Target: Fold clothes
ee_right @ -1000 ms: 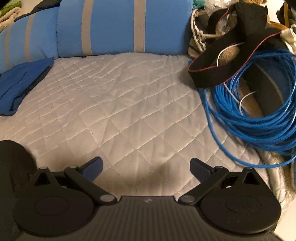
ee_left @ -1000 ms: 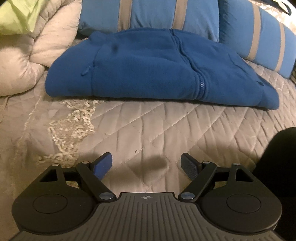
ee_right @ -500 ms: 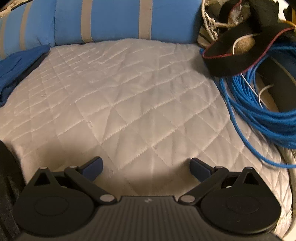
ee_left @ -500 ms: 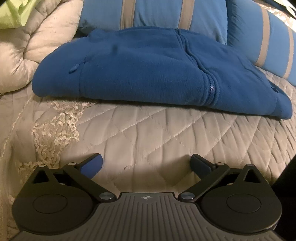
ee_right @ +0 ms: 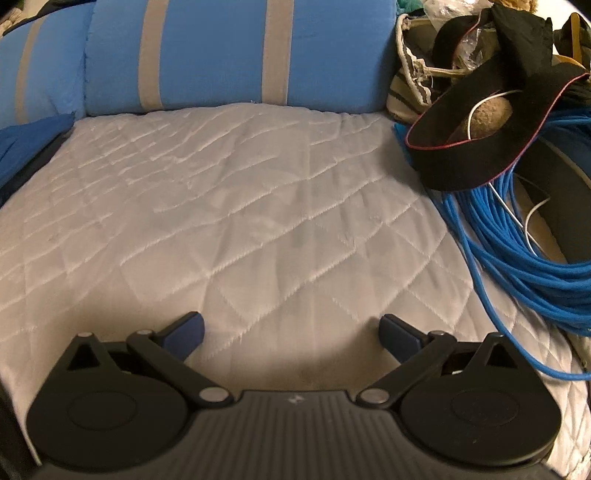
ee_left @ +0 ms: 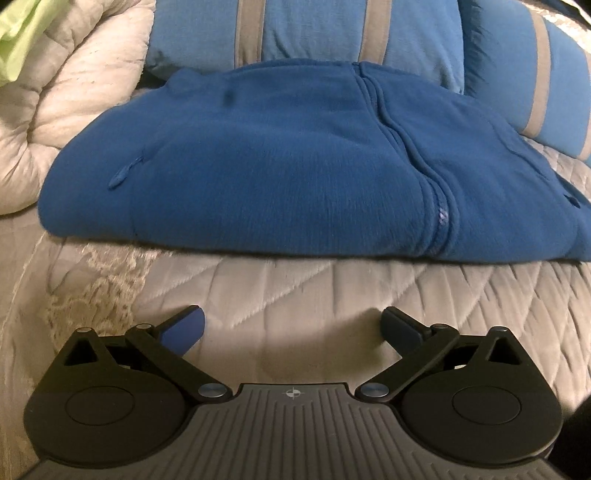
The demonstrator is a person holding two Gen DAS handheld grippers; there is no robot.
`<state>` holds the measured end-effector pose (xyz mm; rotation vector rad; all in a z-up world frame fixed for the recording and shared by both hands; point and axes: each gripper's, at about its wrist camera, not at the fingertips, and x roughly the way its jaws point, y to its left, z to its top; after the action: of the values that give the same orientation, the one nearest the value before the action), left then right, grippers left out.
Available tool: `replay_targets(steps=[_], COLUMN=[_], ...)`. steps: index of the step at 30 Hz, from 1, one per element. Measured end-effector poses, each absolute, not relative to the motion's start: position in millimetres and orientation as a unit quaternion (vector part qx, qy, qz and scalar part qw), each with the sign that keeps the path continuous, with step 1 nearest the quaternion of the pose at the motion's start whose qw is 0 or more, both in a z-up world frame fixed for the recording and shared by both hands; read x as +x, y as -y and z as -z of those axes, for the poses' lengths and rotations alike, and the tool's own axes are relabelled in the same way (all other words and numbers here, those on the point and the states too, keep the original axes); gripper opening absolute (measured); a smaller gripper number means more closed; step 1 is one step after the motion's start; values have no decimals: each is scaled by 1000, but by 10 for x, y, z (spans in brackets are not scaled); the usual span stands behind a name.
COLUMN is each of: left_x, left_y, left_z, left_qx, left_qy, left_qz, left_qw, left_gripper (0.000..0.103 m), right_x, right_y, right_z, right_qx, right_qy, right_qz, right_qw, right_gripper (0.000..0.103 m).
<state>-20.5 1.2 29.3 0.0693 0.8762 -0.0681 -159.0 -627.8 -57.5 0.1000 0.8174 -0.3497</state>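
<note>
Right now the blue fleece jacket (ee_left: 280, 166) lies folded flat on the quilted bedspread (ee_left: 314, 291), its zipper (ee_left: 417, 158) running down the upper face — behind it lean the blue striped pillows (ee_left: 306, 29), and off its left end bunches a cream comforter (ee_left: 62, 110). Just short of the jacket's near edge, the left gripper (ee_left: 291, 325) hovers above the quilt with fingers spread wide, holding nothing. To the jacket's right the right gripper (ee_right: 290, 328) is likewise spread and empty, above bare quilt; only a corner of the jacket shows at that view's left edge. Further right lie a coil of blue cable (ee_right: 517, 251) and a black hat (ee_right: 476, 147).
</note>
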Motion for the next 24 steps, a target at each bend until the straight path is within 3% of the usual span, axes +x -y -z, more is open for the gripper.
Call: replay_targets(steps=[24], left_x=[184], left_y=[76], left_z=[-195], left_qx=[46], left_qy=[-388], left_qz=[26], left_qw=[920], left_gripper=[103], right_x=[-1106], right_y=[6451], right_z=[614], right_qx=[81], right_qy=[-373], right_qz=[194], right_qw=[904], right_gripper=[103])
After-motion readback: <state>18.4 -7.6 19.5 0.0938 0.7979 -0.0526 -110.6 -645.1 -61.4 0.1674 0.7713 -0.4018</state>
